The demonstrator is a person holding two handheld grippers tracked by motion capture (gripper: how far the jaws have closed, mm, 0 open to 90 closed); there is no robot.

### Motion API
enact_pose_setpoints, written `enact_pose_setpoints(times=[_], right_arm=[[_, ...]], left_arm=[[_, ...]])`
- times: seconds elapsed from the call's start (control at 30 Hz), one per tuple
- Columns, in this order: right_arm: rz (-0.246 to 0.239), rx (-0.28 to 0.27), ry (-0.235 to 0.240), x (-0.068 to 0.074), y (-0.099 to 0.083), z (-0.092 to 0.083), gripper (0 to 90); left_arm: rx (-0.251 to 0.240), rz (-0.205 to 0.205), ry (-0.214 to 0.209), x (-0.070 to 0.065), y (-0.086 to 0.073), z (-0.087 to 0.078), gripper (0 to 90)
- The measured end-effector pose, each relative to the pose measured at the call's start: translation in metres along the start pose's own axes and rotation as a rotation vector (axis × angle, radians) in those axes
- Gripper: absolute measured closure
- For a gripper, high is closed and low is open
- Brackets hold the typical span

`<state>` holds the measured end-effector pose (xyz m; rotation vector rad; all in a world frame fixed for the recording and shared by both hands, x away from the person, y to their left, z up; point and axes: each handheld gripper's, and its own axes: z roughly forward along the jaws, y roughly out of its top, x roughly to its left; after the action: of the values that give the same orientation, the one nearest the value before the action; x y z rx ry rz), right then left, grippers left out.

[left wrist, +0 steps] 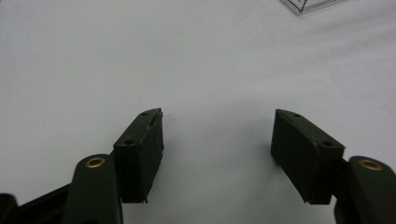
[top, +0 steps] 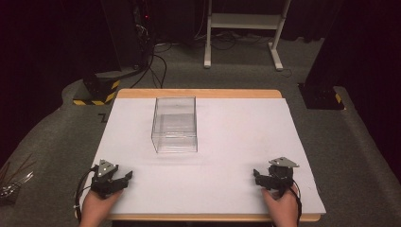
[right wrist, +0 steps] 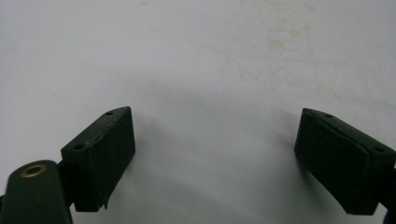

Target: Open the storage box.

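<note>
My left gripper (top: 124,178) and right gripper (top: 258,176) rest spread wide and empty on the white sheet (top: 227,142); the clear box (top: 174,124) sits well ahead, grey carpet (top: 61,137) around the table.

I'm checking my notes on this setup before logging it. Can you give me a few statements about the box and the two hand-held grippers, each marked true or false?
1. The clear box stands on the white sheet. True.
2. The left hand-held gripper is shut on the box. False: its jaws are open with nothing between them, and it is apart from the box.
3. The right hand-held gripper has its jaws open over bare sheet. True.
4. The box holds a red ball. False: it looks empty.
5. Both grippers sit near the table's front edge, the box farther back. True.
</note>
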<state>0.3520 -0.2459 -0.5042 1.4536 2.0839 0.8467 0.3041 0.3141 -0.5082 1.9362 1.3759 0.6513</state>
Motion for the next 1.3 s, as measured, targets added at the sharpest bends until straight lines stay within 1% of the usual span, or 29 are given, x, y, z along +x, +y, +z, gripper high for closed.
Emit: enact_pose_setpoints(times=[0.3,0.53,0.8,0.9,0.93,1.0,1.03,1.1,1.17,1.2,1.23,1.3], right_arm=[[0.000,0.002,0.001,-0.0001,0.0001,-0.0001,12.2],[0.001,0.002,0.006,-0.0010,0.0001,-0.0005,12.3],[-0.001,0.001,0.002,-0.0001,-0.0001,-0.0002,12.2],[-0.001,0.001,0.002,-0.0001,-0.0001,-0.0002,12.2],[-0.001,0.001,0.002,-0.0002,-0.0001,-0.0002,12.2],[0.000,0.000,0.001,-0.0001,-0.0001,-0.0001,12.2],[-0.001,0.001,0.002,-0.0001,0.0000,-0.0002,12.2],[0.000,0.000,0.001,0.0000,-0.0001,-0.0001,12.2],[-0.001,0.001,0.001,-0.0001,-0.0001,-0.0002,12.2],[-0.001,0.000,0.001,-0.0001,-0.0001,-0.0002,12.2],[-0.001,0.001,0.002,-0.0001,-0.0001,-0.0002,12.2],[-0.001,0.001,0.002,-0.0001,-0.0001,-0.0002,12.2]], left_arm=[[-0.001,0.002,0.002,0.0003,0.0002,0.0002,34.4],[0.001,-0.005,-0.001,0.0004,0.0003,0.0001,34.4],[0.003,-0.004,0.000,0.0004,0.0008,0.0001,34.7],[0.003,0.002,0.002,-0.0004,0.0009,-0.0004,36.3],[0.004,0.011,0.000,-0.0008,0.0012,-0.0010,36.3],[0.009,0.014,0.006,-0.0018,0.0017,-0.0017,37.1],[0.023,0.005,0.009,-0.0018,0.0028,-0.0026,37.0],[0.026,0.003,0.008,-0.0019,0.0033,-0.0031,37.0],[0.021,0.005,0.003,-0.0018,0.0045,-0.0046,37.0],[0.008,-0.004,-0.006,-0.0027,0.0061,-0.0066,36.4],[0.008,-0.004,-0.006,-0.0027,0.0061,-0.0066,35.4],[-0.001,-0.011,-0.037,-0.0034,0.0088,-0.0091,36.2]])
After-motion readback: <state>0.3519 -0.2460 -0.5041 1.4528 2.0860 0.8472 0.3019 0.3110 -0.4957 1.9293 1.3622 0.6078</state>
